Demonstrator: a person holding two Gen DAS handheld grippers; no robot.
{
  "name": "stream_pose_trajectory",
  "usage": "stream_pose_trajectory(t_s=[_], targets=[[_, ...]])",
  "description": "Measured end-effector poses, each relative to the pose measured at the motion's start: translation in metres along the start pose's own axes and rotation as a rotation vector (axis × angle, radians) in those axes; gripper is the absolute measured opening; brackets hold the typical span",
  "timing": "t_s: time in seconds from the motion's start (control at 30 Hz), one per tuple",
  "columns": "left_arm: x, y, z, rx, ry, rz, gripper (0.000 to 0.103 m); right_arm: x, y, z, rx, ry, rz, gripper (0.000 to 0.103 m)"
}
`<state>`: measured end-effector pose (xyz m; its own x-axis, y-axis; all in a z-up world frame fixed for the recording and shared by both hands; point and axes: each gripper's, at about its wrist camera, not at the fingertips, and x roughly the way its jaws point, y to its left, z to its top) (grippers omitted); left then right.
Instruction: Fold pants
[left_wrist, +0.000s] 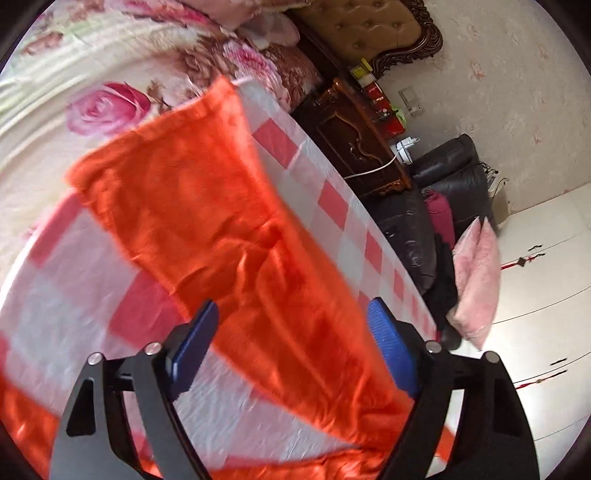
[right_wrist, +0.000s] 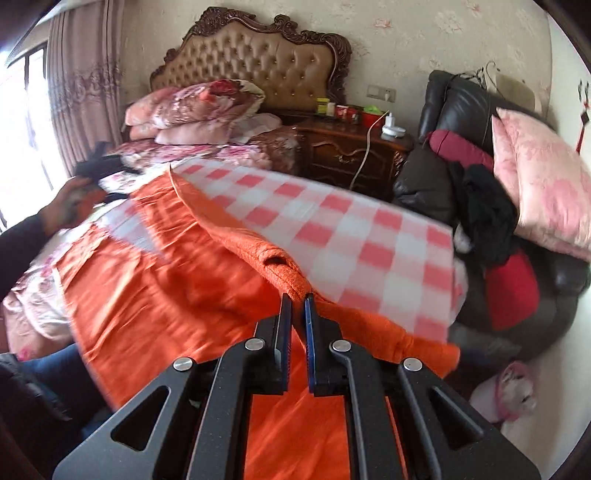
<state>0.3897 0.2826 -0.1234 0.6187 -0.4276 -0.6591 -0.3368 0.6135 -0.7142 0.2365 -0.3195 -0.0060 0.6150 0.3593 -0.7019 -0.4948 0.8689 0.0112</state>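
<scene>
The orange pants (left_wrist: 221, 206) lie spread over a pink-and-white checked sheet (left_wrist: 306, 177) on the bed. My left gripper (left_wrist: 293, 326) hovers over one leg, jaws wide apart; the cloth passes beneath and between the blue pads (left_wrist: 388, 343) without being pressed. In the right wrist view my right gripper (right_wrist: 297, 301) is shut on a raised edge of the orange pants (right_wrist: 147, 266), and a fold runs away from the pinch across the checked sheet (right_wrist: 351, 236). At the left edge of that view, a person's hand (right_wrist: 72, 201) holds the other tool.
A floral bedspread (left_wrist: 92, 74) and stacked pillows (right_wrist: 192, 110) lie by the tufted headboard (right_wrist: 258, 62). Beside the bed stand a dark wooden nightstand (right_wrist: 351, 151) and a black leather chair (right_wrist: 461, 107) with a pink pillow (right_wrist: 543, 192). White cabinet doors (left_wrist: 546, 280) line the wall.
</scene>
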Motion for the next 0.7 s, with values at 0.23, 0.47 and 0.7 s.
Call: stream_pose_trajectory(t_s=[0.23, 0.47, 0.7], targets=[[0.04, 0.018, 0.025, -0.105, 0.034, 0.015, 0.039, -0.012, 0.011, -0.02, 0.051, 0.004, 0.005, 0.007], [0.013, 0.031, 0.028, -0.115, -0.005, 0.107, 0.047, -0.02, -0.001, -0.009, 0.091, -0.026, -0.02, 0.007], [0.007, 0.051, 0.029, -0.206, 0.011, 0.052, 0.044, -0.018, -0.025, 0.008, 0.161, -0.044, -0.039, 0.007]])
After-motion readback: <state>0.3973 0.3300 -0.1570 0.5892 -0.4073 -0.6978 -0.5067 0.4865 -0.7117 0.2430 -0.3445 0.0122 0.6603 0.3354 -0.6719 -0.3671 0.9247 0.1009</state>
